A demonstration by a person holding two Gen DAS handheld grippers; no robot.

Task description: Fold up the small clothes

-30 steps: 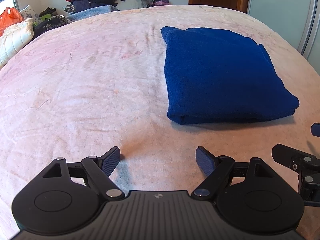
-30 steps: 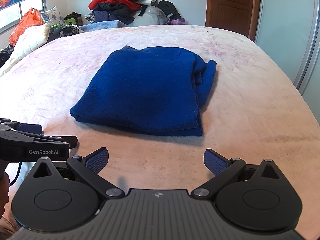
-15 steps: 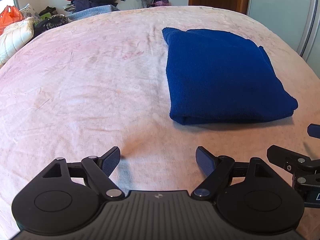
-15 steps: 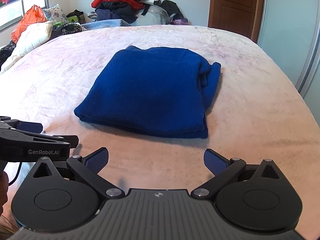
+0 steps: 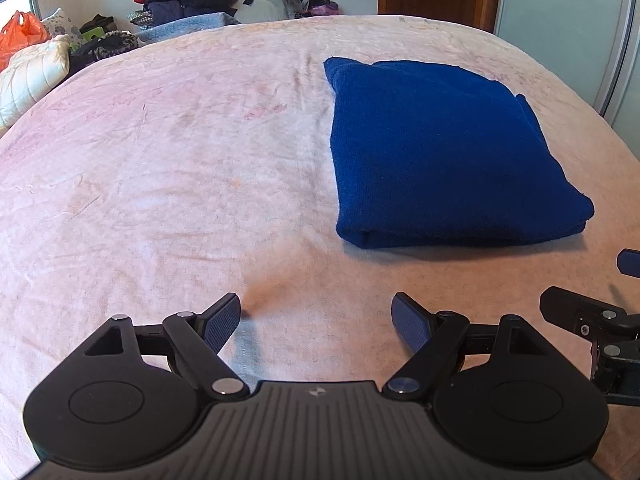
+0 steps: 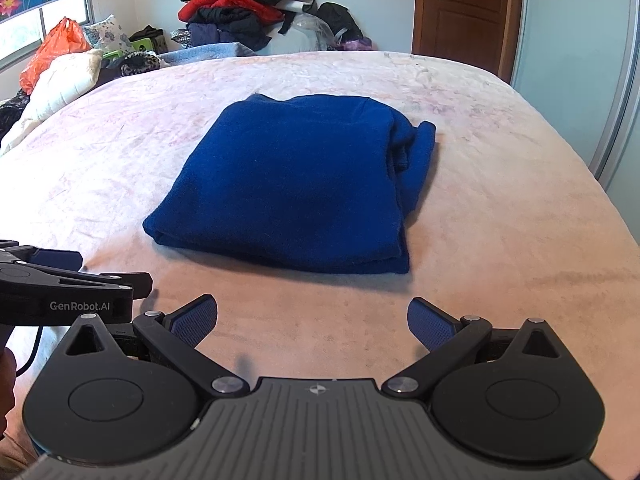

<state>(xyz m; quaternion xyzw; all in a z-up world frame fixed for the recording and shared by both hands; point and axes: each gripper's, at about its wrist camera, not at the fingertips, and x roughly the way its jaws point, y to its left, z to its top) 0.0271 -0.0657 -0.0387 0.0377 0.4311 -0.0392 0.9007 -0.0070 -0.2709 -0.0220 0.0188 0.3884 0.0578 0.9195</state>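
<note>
Your left claw (image 5: 316,318) stands wide open over the pink bedspread (image 5: 160,168) with nothing between its blue pads. Your right claw (image 6: 312,322) is just beside it, equally spread and empty. Beyond both, the folded blue sweater (image 6: 296,184) lies flat on the bed, ahead of your right claw and off to the right of your left, apart from both claws. Past the far edge of the bed sits a pile of clothes (image 6: 244,12), with a wooden door (image 6: 460,8) to its right.
</note>
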